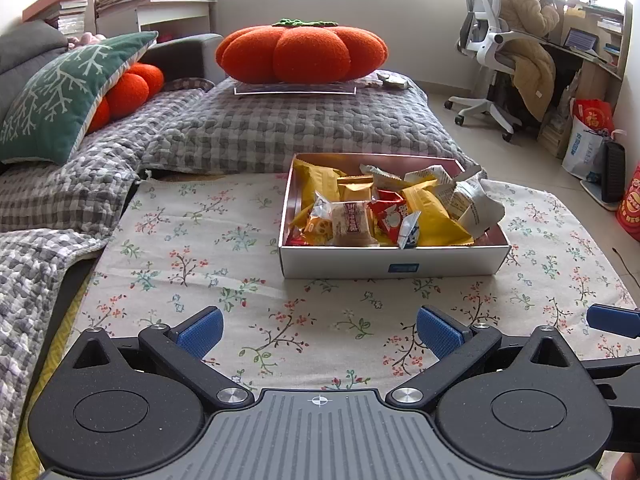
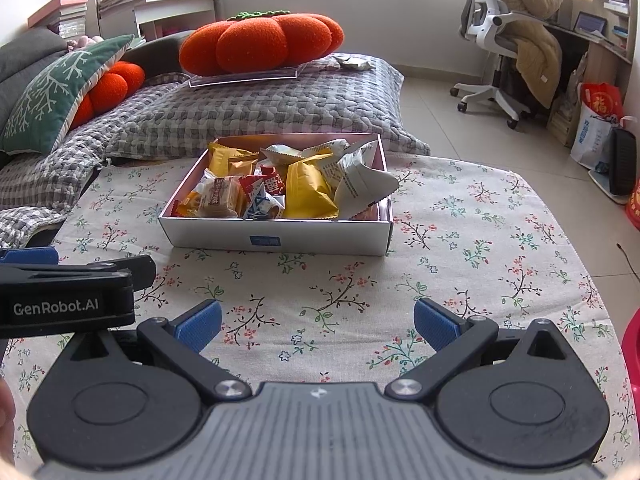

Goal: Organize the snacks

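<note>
Plainly, both tongs, left (image 1: pixel 319 331) and right (image 2: pixel 317 325), gape empty before one snack-filled box (image 1: pixel 394 265).

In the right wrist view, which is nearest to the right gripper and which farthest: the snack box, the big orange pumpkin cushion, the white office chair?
From the right gripper, open over the floral cloth:
1. Snack box, straight ahead on the cloth.
2. Pumpkin cushion, behind the box, slightly left.
3. Office chair, far right at the desk.
</note>
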{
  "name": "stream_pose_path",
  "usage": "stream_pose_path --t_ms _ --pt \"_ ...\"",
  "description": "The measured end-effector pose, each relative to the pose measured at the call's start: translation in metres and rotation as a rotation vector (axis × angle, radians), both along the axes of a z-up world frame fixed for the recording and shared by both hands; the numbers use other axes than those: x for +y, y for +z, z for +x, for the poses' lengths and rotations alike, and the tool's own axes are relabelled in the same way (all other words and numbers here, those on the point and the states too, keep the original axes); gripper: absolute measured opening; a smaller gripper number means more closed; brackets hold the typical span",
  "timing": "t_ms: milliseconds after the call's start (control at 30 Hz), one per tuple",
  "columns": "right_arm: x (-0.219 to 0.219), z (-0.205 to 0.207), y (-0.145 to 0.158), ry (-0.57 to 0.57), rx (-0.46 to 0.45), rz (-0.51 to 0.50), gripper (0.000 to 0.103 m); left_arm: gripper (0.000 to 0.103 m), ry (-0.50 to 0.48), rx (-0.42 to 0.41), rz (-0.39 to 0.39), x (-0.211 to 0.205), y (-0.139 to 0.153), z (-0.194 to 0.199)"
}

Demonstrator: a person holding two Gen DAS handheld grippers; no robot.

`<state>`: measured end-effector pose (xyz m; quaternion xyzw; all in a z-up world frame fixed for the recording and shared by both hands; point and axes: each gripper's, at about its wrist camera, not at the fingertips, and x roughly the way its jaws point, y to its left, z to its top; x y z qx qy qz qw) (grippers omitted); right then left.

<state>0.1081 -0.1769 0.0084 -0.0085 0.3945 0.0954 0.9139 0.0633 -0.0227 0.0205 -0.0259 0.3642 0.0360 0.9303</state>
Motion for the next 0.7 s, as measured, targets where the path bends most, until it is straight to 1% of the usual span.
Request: stream_pose_path --t_ms 700 --pt "0.0002 0.0001 -0.0004 0.000 0.000 0.000 0.102 0.103 0.006 0.003 0.003 -0.0003 -0.0011 0.0010"
